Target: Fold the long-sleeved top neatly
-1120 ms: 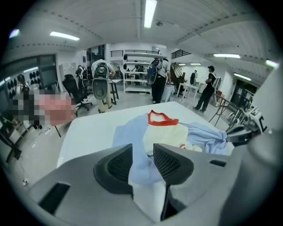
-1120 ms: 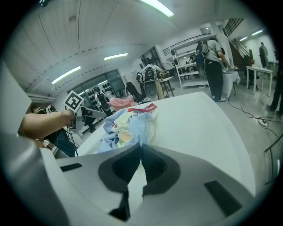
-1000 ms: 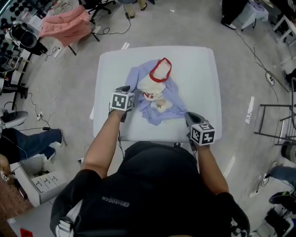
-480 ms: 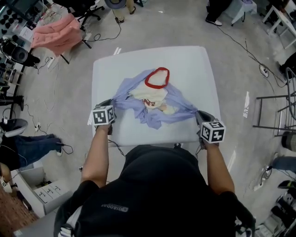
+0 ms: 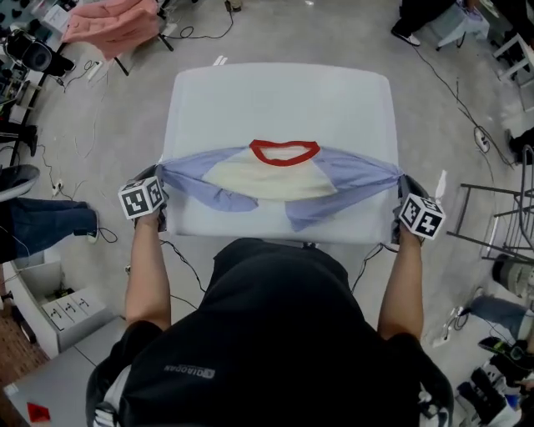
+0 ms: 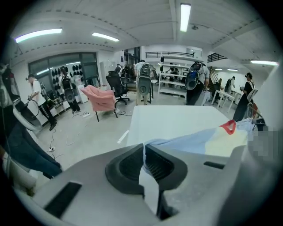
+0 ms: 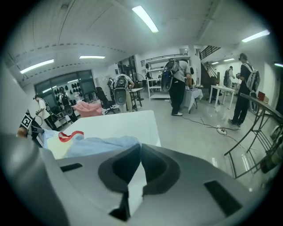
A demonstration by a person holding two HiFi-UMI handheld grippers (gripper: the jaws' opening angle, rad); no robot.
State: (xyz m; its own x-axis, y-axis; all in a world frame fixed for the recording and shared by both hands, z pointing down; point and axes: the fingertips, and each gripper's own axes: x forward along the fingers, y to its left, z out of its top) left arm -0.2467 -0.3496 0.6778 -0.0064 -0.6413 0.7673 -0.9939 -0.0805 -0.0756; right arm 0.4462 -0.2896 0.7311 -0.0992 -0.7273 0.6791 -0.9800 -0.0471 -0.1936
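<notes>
Long-sleeved top (image 5: 271,177) pulled out wide over the near half of the white table (image 5: 279,100), sleeves stretched L to R. Left tongs (image 5: 158,173) pinch one blue sleeve end just off the table's L edge, right tongs (image 5: 399,180) the other at the R edge. Red collar (image 5: 284,153) points to the far side, cream front up. Pink garment (image 5: 113,18) well apart, beyond the far-L corner.

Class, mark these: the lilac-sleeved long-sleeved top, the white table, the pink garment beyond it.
Lilac-sleeved cream-fronted long-sleeved top (image 5: 269,180): head view, cream front panel.
White rectangular table (image 5: 279,100): head view, bare far surface.
Pink draped garment (image 5: 113,21): head view, middle of the cloth.
</notes>
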